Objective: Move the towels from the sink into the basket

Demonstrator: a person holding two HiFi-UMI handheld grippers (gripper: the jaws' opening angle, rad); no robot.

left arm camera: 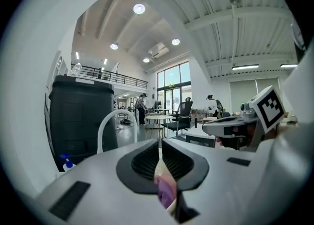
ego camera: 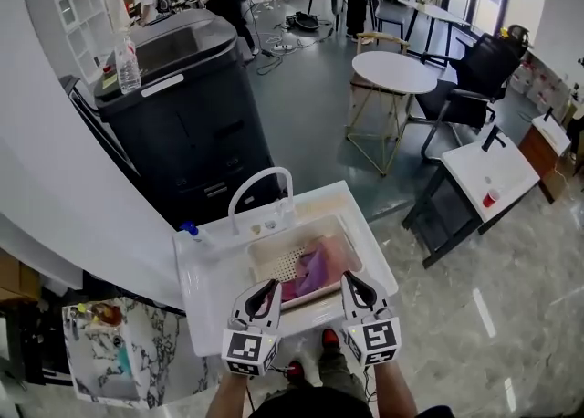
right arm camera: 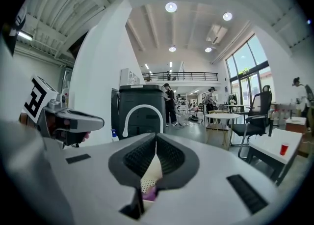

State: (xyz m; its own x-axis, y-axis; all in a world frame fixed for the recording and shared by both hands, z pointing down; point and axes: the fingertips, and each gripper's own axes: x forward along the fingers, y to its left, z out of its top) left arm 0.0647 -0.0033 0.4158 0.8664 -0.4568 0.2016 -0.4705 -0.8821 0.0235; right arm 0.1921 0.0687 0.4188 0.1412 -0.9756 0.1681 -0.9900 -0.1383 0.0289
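Observation:
Pink and purple towels [ego camera: 315, 268] lie bunched in the basin of the white sink [ego camera: 363, 217], beside its perforated drain plate. My left gripper [ego camera: 267, 285] hovers over the sink's front rim, just left of the towels. Its jaws stand together with nothing caught between them; in the left gripper view [left arm camera: 160, 143] only a strip of purple towel [left arm camera: 166, 192] shows below. My right gripper [ego camera: 351, 277] hangs level with it over the towels' right part, jaws shut and empty [right arm camera: 156, 135]. No basket can be made out.
A white arched faucet [ego camera: 260, 183] stands at the sink's back, with a blue-capped bottle [ego camera: 190, 227] to its left. A tall black bin [ego camera: 182, 106] is behind. A marbled stand [ego camera: 123, 352] sits at the lower left, and a white table with a red cup [ego camera: 490, 197] at the right.

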